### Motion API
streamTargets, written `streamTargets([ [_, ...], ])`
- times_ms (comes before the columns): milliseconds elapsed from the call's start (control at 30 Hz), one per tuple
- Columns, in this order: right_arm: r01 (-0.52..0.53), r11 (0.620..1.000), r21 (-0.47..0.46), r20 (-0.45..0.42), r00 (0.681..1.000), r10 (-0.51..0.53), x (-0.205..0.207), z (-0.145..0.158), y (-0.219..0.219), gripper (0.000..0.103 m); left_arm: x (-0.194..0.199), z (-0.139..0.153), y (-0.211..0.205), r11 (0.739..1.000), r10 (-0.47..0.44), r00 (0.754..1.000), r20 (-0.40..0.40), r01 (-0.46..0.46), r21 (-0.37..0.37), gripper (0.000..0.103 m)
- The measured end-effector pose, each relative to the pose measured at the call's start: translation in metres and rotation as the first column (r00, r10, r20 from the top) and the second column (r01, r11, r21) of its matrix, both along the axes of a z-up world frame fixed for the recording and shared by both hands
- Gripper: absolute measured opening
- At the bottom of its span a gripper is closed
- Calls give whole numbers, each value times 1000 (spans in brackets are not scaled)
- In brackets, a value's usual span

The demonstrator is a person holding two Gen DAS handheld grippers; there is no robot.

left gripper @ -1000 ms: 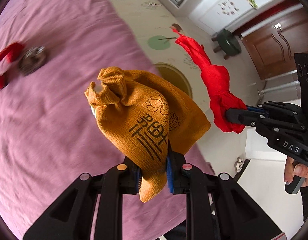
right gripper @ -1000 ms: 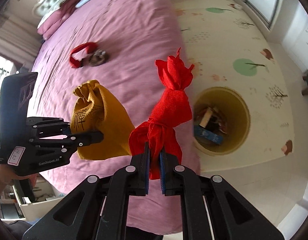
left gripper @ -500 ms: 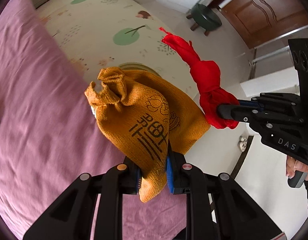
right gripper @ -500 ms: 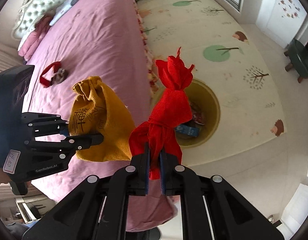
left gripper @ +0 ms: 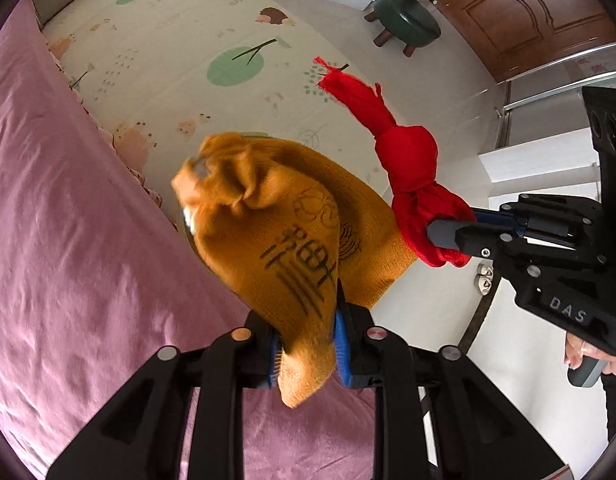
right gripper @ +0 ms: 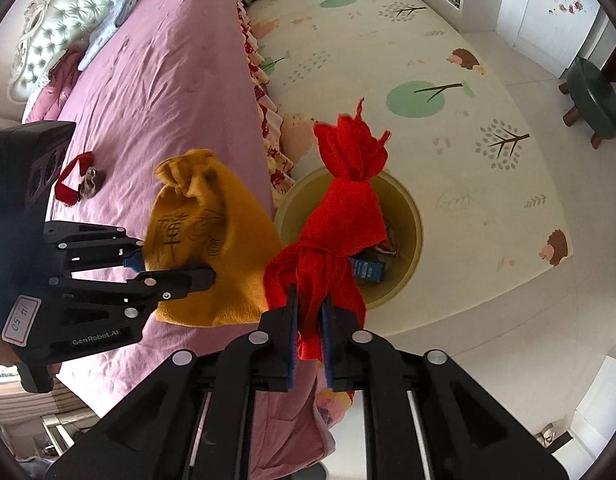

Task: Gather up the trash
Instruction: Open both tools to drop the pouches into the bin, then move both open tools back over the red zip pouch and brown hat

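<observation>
The orange pouch (left gripper: pixel 283 236) is a coarse-woven drawstring bag, cinched and puckered at its far end, with black characters printed along its side. The red cloth bundle (right gripper: pixel 340 216) is knotted in the middle, its frayed tip flaring out past the knot.

The left tool (left gripper: pixel 308 350) has the flat bottom end of the pouch between its blue pads; its jaws are opening a little, yet the fabric is pinched there and the body of the pouch juts out ahead of the fingers. The right tool (right gripper: pixel 308 344) has the lower tail of the red bundle between its narrow jaws, which are also opening slightly, and the rest of the bundle stands out beyond them.

Ahead of the right tool, past the bundle, a round yellow bin (right gripper: pixel 408 216) sits open on the patterned floor mat (right gripper: pixel 448 40), with a few items already in it. The frilled edge of the pink bed (right gripper: pixel 167 92) runs just beside the bin, to the left of both tools; to the right the floor lies open towards a green stool (right gripper: pixel 596 96).
</observation>
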State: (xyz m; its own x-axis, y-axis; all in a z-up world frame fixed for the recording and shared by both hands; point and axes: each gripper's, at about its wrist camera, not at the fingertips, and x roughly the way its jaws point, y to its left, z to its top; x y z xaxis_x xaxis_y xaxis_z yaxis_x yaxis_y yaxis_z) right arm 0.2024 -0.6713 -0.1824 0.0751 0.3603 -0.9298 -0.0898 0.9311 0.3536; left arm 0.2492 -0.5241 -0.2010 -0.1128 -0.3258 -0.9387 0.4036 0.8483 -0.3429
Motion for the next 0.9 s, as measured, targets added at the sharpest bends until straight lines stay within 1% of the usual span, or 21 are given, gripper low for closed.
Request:
streamTargets([
  [33,6,1000,3,3,1000,-6,2,1,-1,23,2,0,-1,1000,-1,1000,-5,1,-3,30],
  [67,11,1000,7,2,1000,-11,4,1,-2,29,4,1,-1,1000,0,1000,-10,0,-3,45],
  [100,12,1000,8,3,1000,-12,6,1,-4,35,6,1,-1,1000,7,1000,-5,-7,3,54],
  [133,11,1000,1,7,1000,-11,7,2,-4,35,8,2,-1,1000,9,1000,-2,-9,5,63],
  [200,11,1000,-8,7,1000,-11,10,2,-5,35,11,4,-1,1000,8,1000,10,-8,14,68],
  [233,11,1000,-8,5,1000,-11,11,2,-5,35,12,4,0,1000,6,1000,15,-6,24,72],
  [333,3,1000,-9,0,1000,-3,13,3,-4,35,12,6,6,999,15,1000,22,-16,29,74],
  [533,-32,999,-6,5,999,32,13,9,9,35,7,13,22,998,49,998,29,-49,26,75],
  [733,-75,997,0,28,997,75,12,26,30,35,-4,33,46,996,84,995,58,-85,17,75],
  [900,-131,991,4,52,990,130,13,41,61,35,-16,49,77,991,131,988,83,-133,12,75],
])
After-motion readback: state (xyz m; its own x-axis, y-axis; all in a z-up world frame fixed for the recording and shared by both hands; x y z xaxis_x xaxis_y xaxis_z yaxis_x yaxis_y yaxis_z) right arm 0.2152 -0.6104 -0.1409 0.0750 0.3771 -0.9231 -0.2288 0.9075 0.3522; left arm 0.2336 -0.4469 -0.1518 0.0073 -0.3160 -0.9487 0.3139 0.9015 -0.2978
